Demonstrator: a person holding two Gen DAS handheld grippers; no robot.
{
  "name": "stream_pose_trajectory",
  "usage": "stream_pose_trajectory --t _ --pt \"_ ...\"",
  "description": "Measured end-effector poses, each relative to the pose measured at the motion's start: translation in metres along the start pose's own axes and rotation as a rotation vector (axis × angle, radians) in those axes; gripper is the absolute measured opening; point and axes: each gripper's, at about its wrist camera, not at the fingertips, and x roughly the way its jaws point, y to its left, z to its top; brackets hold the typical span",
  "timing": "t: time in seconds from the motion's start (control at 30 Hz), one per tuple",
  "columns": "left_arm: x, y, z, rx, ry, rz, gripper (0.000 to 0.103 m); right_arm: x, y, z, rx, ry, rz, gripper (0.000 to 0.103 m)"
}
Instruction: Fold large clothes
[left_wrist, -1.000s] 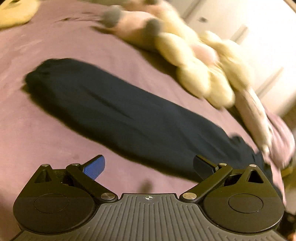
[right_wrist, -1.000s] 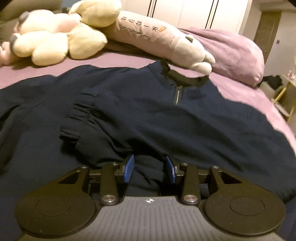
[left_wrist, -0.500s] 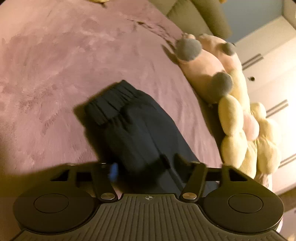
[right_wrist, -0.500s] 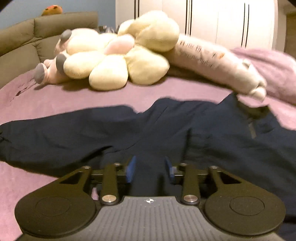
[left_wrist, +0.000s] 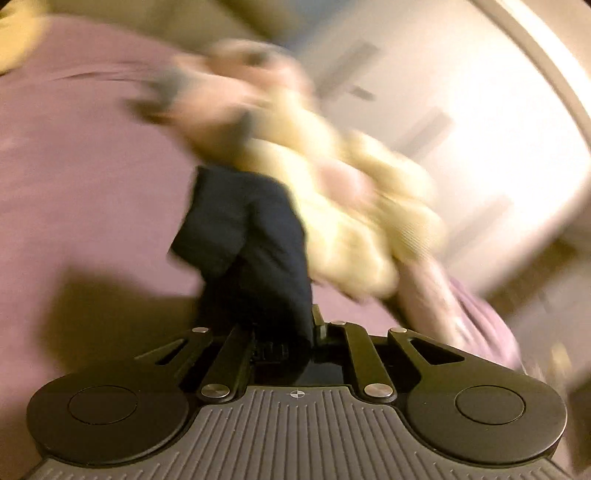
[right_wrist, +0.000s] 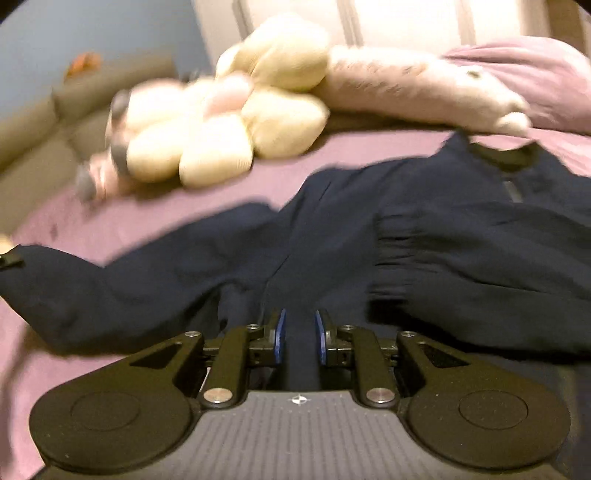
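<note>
here, in the left wrist view, the left gripper (left_wrist: 284, 332) has its jaws pinched tight on the end of the dark navy sleeve (left_wrist: 243, 236), which hangs lifted clear of the mauve bedspread (left_wrist: 85, 155) and partly covers the cream plush toy (left_wrist: 354, 206) behind it; the picture is heavily blurred, so the cuff's exact edge is hard to make out. its jaws have just been closing, with the sleeve cloth caught between them. in the right wrist view, the right gripper (right_wrist: 298, 334) stands nearly closed, its 2 blue pads (right_wrist: 279, 334) pressing a ridge of the navy jacket (right_wrist: 369, 236) near its lower body, and its jaws have just been closing on that fold too. the jacket lies spread across the bedspread with its collar and zip (right_wrist: 513, 184) toward the long pink pillow toy (right_wrist: 417, 92), 1 sleeve already lying folded over the chest and the other sleeve running out to the left edge where a dark part that seems to be the other gripper shows. to do this step well, i judge the lifted sleeve should travel in a low arc across the chest, kept taut so it lands flat, while the right grip pins the body so the whole garment does not slide; release only once the cuff lies smooth on the front.
</note>
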Motion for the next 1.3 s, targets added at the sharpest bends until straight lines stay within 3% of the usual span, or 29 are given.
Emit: stream_pose_trajectory --t 0.1,0.2,0.33,0.37,0.4,0.43,0.53,0.63,0.73,0.8,0.87,0.93,1.13,1.17,1.2,1.27,1.3 --pt "0.023 -0.082 -0.039 0.185 0.091 -0.12 0.011 -0.04 -0.023 -0.004 0.044 -0.051 -0.026 0.017" --pt "0.054 -0.148 -0.099 0.354 0.16 -0.148 0.015 -0.071 -0.049 -0.007 0.093 -0.093 -0.067 0.018" --pt "0.104 -0.188 -0.177 0.456 0.254 -0.123 0.062 -0.094 -0.088 -0.014 0.162 -0.079 -0.117 0.018" --pt "0.116 -0.192 -0.194 0.488 0.276 -0.104 0.071 -0.097 -0.098 -0.017 0.174 -0.06 -0.133 0.018" --pt "0.126 -0.193 -0.209 0.514 0.297 -0.072 0.09 -0.098 -0.104 -0.019 0.182 -0.044 -0.142 0.018" --pt "0.136 -0.191 -0.219 0.523 0.318 -0.027 0.097 -0.098 -0.113 -0.021 0.192 -0.028 -0.144 0.018" --pt "0.149 -0.18 -0.228 0.533 0.349 0.012 0.097 -0.097 -0.137 -0.027 0.253 0.015 -0.131 0.018" --pt "0.124 -0.168 -0.216 0.485 0.339 -0.005 0.097 -0.094 -0.153 -0.03 0.345 0.034 -0.094 0.018" --pt "0.074 -0.152 -0.202 0.394 0.236 -0.038 0.102 -0.09 -0.157 -0.024 0.42 0.008 -0.015 0.029" --pt "0.051 -0.131 -0.196 0.371 0.162 0.024 0.102 -0.083 -0.153 -0.018 0.45 0.004 0.055 0.052" --pt "0.041 -0.114 -0.195 0.366 0.129 0.125 0.102 -0.066 -0.144 -0.012 0.474 0.023 0.122 0.062" --pt "0.041 -0.094 -0.195 0.341 0.124 0.206 0.102 -0.044 -0.135 -0.007 0.492 0.056 0.153 0.064" --pt "0.053 -0.058 -0.191 0.285 0.17 0.32 0.101 0.005 -0.116 0.007 0.496 0.111 0.118 0.066" --pt "0.057 -0.057 -0.186 0.294 0.161 0.329 0.101 0.008 -0.112 0.011 0.502 0.136 0.112 0.065" --pt "0.058 -0.057 -0.184 0.303 0.157 0.341 0.101 0.008 -0.107 0.013 0.492 0.149 0.104 0.047" --pt "0.066 -0.057 -0.181 0.299 0.149 0.361 0.098 0.007 -0.096 0.015 0.413 0.158 0.1 0.022" --pt "0.067 -0.056 -0.178 0.29 0.147 0.364 0.097 0.001 -0.092 0.014 0.375 0.152 0.095 0.015"
